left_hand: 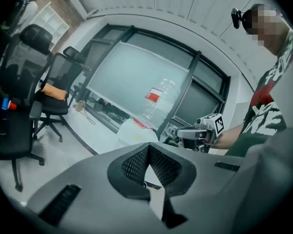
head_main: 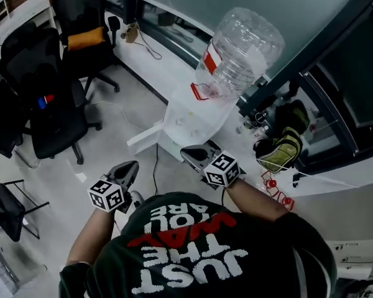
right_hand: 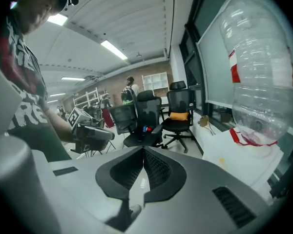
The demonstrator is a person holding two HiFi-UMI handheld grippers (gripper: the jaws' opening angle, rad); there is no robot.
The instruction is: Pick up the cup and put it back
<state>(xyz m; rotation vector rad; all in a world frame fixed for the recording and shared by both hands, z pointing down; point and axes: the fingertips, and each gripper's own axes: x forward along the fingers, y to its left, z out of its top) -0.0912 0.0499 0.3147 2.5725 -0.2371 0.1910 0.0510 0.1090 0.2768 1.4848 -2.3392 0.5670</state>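
Observation:
No cup shows in any view. My left gripper [head_main: 128,168] is held low at the left, in front of the person's chest, jaws shut with nothing between them [left_hand: 147,151]. My right gripper [head_main: 194,154] hangs just before the white water dispenser [head_main: 189,120], also shut and empty [right_hand: 142,153]. A large clear bottle [head_main: 242,51] with a red label stands upside down on the dispenser. Each gripper appears in the other's view: the right gripper [left_hand: 195,133] beside the dispenser, the left gripper [right_hand: 90,133] in front of the chairs.
Black office chairs [head_main: 53,98] stand at the left, one with an orange cushion [head_main: 86,39]. A white ledge [head_main: 155,58] runs under the window. A green-yellow object [head_main: 283,148] and red cords [head_main: 275,185] lie right of the dispenser. A person [right_hand: 131,89] stands far back.

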